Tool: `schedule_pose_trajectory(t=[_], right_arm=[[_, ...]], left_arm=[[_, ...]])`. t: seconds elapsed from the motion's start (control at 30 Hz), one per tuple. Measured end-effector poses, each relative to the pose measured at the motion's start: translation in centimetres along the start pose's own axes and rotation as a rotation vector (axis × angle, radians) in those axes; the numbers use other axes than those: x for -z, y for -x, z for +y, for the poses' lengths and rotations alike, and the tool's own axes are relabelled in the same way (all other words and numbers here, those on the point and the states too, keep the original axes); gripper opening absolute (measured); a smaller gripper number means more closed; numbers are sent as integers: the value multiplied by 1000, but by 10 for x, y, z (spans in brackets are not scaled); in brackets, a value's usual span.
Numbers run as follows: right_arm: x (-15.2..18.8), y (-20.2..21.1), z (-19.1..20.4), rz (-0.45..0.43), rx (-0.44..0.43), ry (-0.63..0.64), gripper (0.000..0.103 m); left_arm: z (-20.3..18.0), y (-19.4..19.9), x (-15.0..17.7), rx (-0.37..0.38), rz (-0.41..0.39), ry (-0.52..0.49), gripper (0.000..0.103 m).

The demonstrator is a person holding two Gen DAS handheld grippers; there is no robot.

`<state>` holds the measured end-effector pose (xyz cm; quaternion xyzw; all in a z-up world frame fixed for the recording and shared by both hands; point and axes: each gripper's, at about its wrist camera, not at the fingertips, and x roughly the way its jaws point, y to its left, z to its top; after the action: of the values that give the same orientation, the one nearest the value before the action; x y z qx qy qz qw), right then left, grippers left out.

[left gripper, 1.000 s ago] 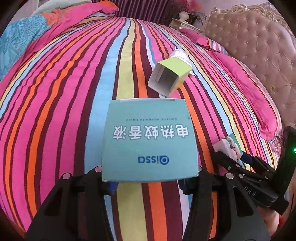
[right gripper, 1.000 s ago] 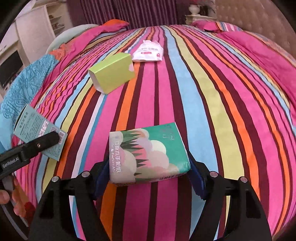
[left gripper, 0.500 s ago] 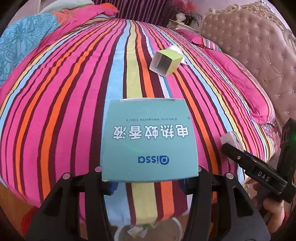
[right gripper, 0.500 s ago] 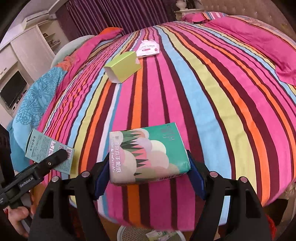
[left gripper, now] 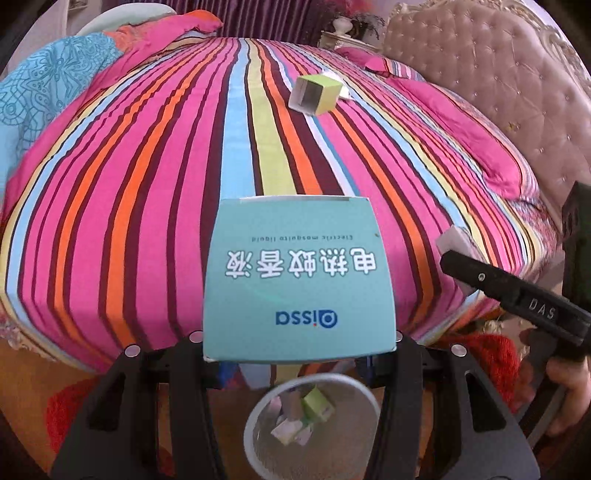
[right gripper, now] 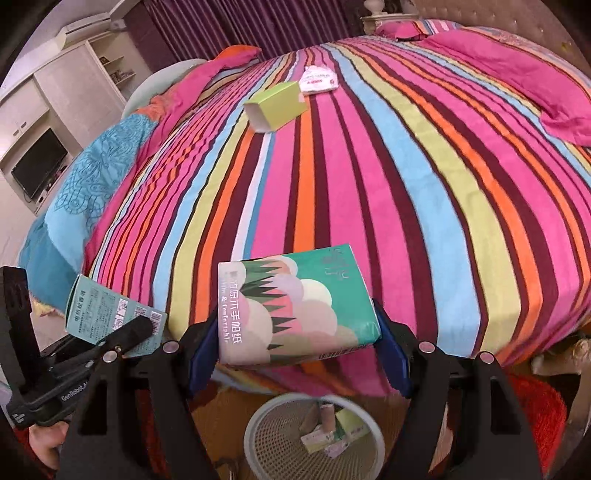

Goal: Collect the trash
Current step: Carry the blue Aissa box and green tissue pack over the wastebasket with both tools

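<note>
Stripes of pink, orange, blue, yellow and maroon run the length of the bedspread that covers a wide bed, with a pink pillow lying near the tufted beige headboard. Along the bed's far side a turquoise patterned quilt is bunched up, and behind it stand purple curtains, a white wardrobe and a dark television. A red rug and wooden floor show below the foot of the bed.

Left gripper has its jaws closed on a teal mosquito-liquid box, held flat above the bed's edge with its print upside down. Right gripper clamps a green tissue pack between its blue pads. Both are held over a white mesh waste basket standing on the floor at the foot of the bed; it already holds a small green box and scraps of packaging.

Further up the bedspread lies a lime-green carton, open at one end, and just beyond it, touching or nearly so, a white sachet with red print.
</note>
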<state>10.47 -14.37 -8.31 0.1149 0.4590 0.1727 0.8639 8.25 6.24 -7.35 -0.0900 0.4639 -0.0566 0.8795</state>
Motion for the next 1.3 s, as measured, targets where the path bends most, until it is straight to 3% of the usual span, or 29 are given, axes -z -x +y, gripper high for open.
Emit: schedule_pose_trajectory(t=[0.67,1.3], right_arm=[[65,2,1,168,-9,-51,70],[113,-34,-28,433,1,-249,70]], left_arm=[[-9,7,75,35,120,-31,49],[-1,-35,115,50,369,31,49]])
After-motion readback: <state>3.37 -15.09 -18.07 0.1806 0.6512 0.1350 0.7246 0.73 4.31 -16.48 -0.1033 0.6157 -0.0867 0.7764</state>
